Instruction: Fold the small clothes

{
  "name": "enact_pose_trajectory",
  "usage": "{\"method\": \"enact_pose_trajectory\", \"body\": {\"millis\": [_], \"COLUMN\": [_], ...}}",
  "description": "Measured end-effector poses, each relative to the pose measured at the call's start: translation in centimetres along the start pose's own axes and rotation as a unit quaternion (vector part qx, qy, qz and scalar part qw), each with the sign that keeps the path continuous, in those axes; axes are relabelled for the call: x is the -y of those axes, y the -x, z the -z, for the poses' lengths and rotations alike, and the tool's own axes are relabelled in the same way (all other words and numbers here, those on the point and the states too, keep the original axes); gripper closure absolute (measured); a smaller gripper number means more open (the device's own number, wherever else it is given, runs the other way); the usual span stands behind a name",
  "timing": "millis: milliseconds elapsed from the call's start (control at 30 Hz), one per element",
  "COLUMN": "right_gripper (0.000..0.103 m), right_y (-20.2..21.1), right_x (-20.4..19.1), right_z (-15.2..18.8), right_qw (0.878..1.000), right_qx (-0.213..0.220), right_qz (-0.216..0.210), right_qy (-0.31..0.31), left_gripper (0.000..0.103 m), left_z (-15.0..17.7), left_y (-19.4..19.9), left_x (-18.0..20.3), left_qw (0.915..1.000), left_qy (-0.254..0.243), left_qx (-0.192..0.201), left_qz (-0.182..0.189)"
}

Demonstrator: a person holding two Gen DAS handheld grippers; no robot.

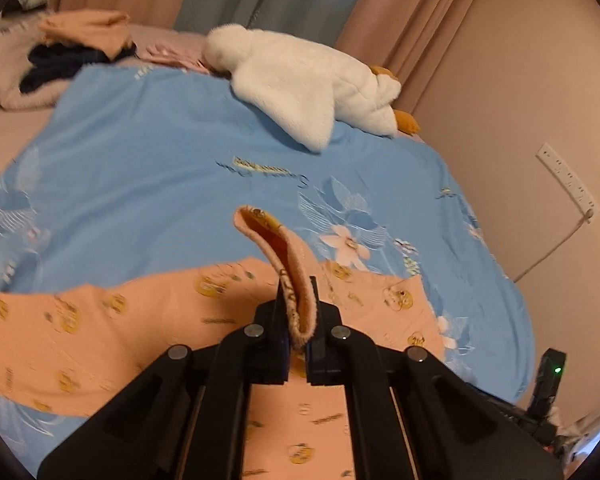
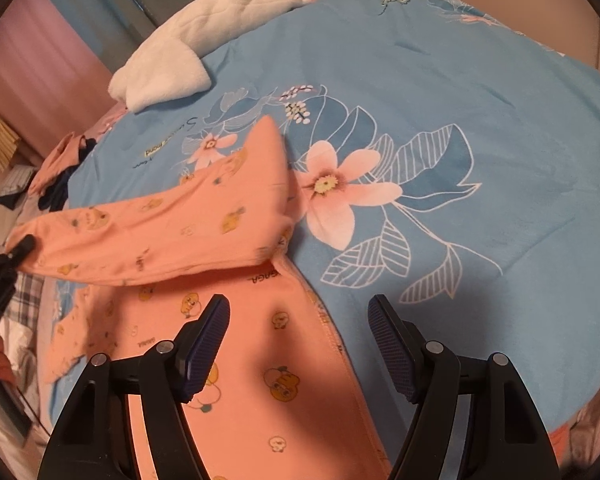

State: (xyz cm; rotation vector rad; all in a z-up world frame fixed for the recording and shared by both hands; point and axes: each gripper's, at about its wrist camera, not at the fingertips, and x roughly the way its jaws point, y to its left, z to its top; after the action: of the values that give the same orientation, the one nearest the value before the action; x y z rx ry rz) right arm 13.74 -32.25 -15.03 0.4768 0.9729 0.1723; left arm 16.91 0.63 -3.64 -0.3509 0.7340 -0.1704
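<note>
On the bed: one peach garment [image 2: 236,360] with cartoon prints, spread on one blue floral blanket [image 2: 460,80]. Left tool [image 1: 298,316] clamped on a ribbed cuff [image 1: 276,248], sleeve lifted across the garment. Right tool [image 2: 298,340] spread wide, empty, over the garment's right hem. One white plush toy [image 1: 300,88] at the far edge; clothes pile [image 1: 80,44] far left. Blanket bare right of the hem.

Left gripper [image 1: 297,322]: jaws pinched together on a peach cuff [image 1: 300,304], raised.
Right gripper [image 2: 298,354]: jaws spread wide, nothing between them, hovering low.
</note>
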Motion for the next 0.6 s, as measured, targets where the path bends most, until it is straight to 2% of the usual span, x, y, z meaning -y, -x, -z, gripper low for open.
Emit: {"method": "enact_pose_trajectory", "body": {"millis": [333, 600], "right_gripper": [0.030, 0.044], "right_y": [-0.5, -1.0], "right_x": [-1.2, -2.7], "right_z": [-0.4, -0.9], "right_qw": [1.000, 0.999], "right_qx": [0.001, 0.003], "right_qz": [0.001, 0.018], "right_qy": [0.014, 0.040], "left_gripper": [0.099, 0.098], "left_z": [1.4, 3.1], "left_y": [-1.1, -2.5], "left_x": [-4.0, -5.9], "left_qw": [0.9983, 0.9951], "left_qy": [0.014, 0.011], "left_qx": [-0.020, -0.045], "left_qz": [-0.054, -0.087]}}
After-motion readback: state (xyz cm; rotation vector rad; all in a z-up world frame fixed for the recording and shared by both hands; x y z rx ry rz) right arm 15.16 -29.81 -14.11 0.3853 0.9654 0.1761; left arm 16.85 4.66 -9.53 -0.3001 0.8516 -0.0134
